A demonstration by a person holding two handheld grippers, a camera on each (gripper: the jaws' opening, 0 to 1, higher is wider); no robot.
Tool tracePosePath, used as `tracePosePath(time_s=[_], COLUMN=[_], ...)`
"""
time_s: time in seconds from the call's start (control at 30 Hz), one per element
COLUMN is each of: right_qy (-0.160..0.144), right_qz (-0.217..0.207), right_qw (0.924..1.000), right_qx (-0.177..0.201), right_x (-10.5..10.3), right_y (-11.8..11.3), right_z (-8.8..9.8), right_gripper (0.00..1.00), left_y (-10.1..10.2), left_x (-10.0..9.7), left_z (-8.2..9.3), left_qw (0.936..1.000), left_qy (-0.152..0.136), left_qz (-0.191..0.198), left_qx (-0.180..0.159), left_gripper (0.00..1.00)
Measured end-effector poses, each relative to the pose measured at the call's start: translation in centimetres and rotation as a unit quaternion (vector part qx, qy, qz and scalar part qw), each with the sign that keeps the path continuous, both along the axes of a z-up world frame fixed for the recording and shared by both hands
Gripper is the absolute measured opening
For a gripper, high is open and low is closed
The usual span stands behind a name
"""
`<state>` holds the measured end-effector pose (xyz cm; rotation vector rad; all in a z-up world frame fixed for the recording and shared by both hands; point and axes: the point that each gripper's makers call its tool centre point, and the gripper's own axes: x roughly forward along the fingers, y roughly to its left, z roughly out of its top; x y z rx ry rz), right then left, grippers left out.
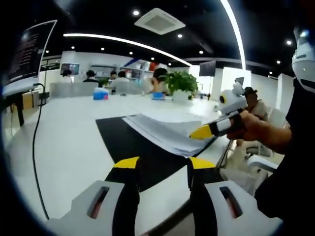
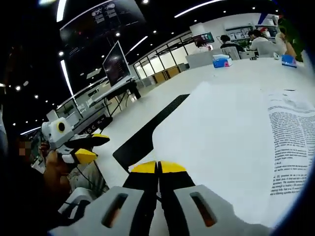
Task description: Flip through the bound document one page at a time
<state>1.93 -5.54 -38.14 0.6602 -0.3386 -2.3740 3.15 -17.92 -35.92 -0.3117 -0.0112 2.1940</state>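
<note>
The right gripper has its jaws pressed together at the near edge of a page of the document, which lies on the black mat on the desk; I cannot tell if the page is pinched. The left gripper is spread, well short of the document. I judge one page turn is in hand; next, carry this sheet over alone
</note>
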Motion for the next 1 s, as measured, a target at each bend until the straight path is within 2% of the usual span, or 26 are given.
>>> tracePosePath(time_s=[0.27,0.43,0.57,0.73,0.9,1.0], right_qy=[0.004,-0.001,-0.019,-0.007,-0.009,-0.005], right_qz=[0.006,0.007,-0.001,0.007,0.015,0.02], right_qw=[0.9992,0.999,0.9995,0.9995,0.9994,0.9992], right_qx=[0.039,0.044,0.026,0.031,0.029,0.035], right_x=[0.3,0.3,0.2,0.2,0.2,0.4], right_y=[-0.4,-0.3,-0.2,-0.3,-0.3,-0.7], right_z=[-1.2,-1.9,-1.8,-1.7,-1.7,-1.6], right_gripper=[0.03,0.05,0.06,0.08,0.09,0.12], left_y=[0.1,0.0,0.4,1.0,1.2,1.1], left_x=[0.4,0.1,0.1,0.1,0.3,0.2], left_z=[-0.8,-0.9,-1.0,-1.7,-1.6,-1.5], left_qw=[0.9999,0.9999,0.9999,0.9992,0.9994,0.9992], left_qy=[-0.011,-0.011,-0.011,-0.009,-0.012,-0.008], left_qz=[-0.005,0.0,-0.005,-0.008,-0.012,-0.008], left_qx=[-0.008,-0.011,-0.013,-0.037,-0.031,-0.038], left_gripper=[0.39,0.39,0.39,0.39,0.39,0.39])
